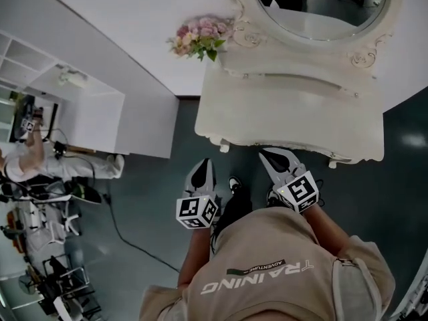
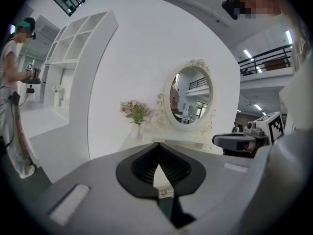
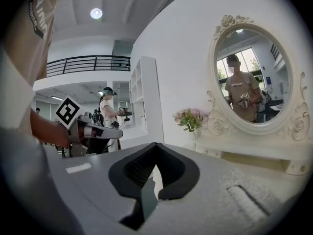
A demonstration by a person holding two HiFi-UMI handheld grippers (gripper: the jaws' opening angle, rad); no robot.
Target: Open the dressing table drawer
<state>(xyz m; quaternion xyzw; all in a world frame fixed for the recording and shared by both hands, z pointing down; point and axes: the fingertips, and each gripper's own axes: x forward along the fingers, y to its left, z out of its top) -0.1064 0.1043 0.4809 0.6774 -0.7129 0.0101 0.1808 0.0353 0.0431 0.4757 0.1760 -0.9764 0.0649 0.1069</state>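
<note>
Close in front of the person's chest, the left gripper point(image 1: 202, 169) and the right gripper point(image 1: 277, 158) are held side by side, both aimed at the dressing table point(image 1: 287, 105). Each gripper's own view shows its jaws clenched tip to tip with nothing between them. That is the first risk: if they arrive like this, they can only bump the drawer front, not take hold of it, so they need to part before contact.

Just beyond the tips, the table's front edge overhangs whatever lies beneath. The drawer must sit under that top, but no view shows its front or handle. Reaching in without seeing it could drive a jaw into the carved apron or a leg, and scrape or jolt the light-coloured furniture. A grip taken off-centre, or a pull with one gripper ahead of the other, would likely skew the drawer and jam it.

Farther back, the flowers point(image 1: 199, 37) stand at the table's rear left corner, beside the oval mirror point(image 1: 321, 5). A hard tug or a knock on the table could tip them.

On the floor to the person's left, a dark cable point(image 1: 120, 229) trails near the feet. Stepping back while pulling could snag it. Another person point(image 1: 27, 159) is working well away on that side.
</note>
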